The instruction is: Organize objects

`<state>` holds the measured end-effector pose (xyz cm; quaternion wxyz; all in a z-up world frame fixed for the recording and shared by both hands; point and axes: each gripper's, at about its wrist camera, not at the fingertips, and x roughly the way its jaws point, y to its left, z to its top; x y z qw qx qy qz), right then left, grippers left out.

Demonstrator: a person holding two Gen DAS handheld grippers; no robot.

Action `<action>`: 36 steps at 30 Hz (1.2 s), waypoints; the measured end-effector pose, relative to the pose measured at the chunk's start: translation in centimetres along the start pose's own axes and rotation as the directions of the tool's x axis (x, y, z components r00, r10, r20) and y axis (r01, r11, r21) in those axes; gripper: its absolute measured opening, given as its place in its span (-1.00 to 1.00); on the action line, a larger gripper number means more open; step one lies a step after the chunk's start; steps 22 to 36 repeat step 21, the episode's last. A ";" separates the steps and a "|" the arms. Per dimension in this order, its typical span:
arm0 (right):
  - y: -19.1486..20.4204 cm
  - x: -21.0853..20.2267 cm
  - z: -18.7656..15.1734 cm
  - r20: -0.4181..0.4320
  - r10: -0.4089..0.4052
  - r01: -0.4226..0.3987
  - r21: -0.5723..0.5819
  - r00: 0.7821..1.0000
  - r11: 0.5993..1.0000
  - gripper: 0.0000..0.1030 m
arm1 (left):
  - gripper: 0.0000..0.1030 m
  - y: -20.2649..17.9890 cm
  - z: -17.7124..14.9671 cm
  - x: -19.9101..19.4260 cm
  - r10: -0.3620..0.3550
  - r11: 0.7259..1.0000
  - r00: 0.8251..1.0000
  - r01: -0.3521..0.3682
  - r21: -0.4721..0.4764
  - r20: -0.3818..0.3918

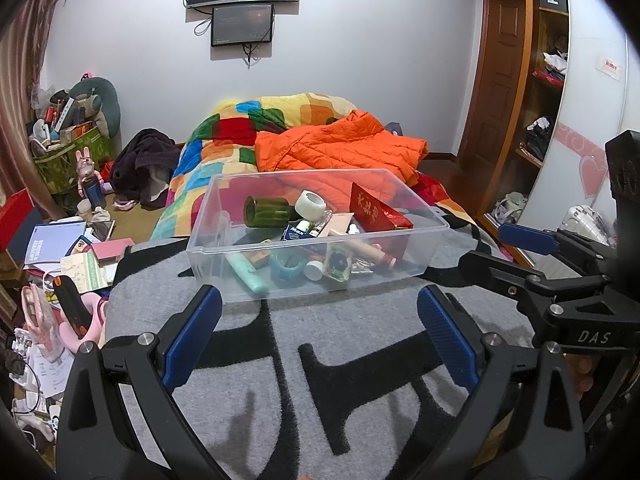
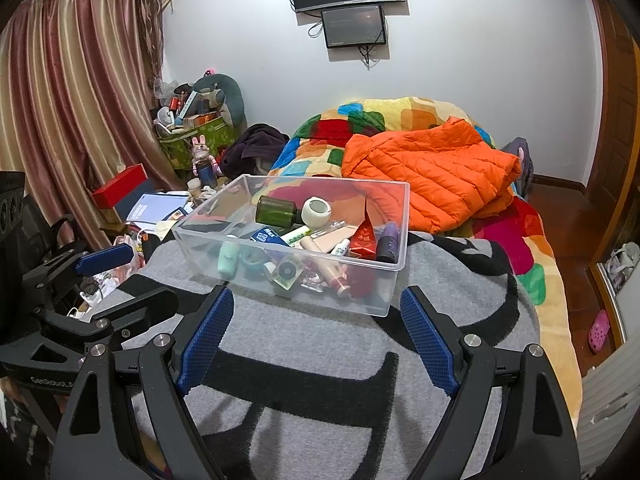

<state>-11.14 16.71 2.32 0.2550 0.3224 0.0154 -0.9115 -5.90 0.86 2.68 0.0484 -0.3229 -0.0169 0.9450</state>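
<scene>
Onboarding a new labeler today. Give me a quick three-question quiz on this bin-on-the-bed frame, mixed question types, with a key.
1. True or false: the left gripper is shut on an item from the clear bin.
2. Multiple choice: the clear bin rests on A) the bare floor, B) the grey blanket, C) the orange jacket.
3. Fill in: the white tape roll lies beside the dark ____ jar, which is on its side.

Key
1. False; both it and the right gripper are open and hold nothing.
2. B.
3. Green.
</scene>
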 end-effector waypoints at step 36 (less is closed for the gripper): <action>0.1 0.5 -0.2 -0.019 -0.001 0.001 0.003 1.000 1.000 0.62 | 0.93 0.6 0.0 0.2 -0.020 0.999 1.000 0.019 -0.040 -0.013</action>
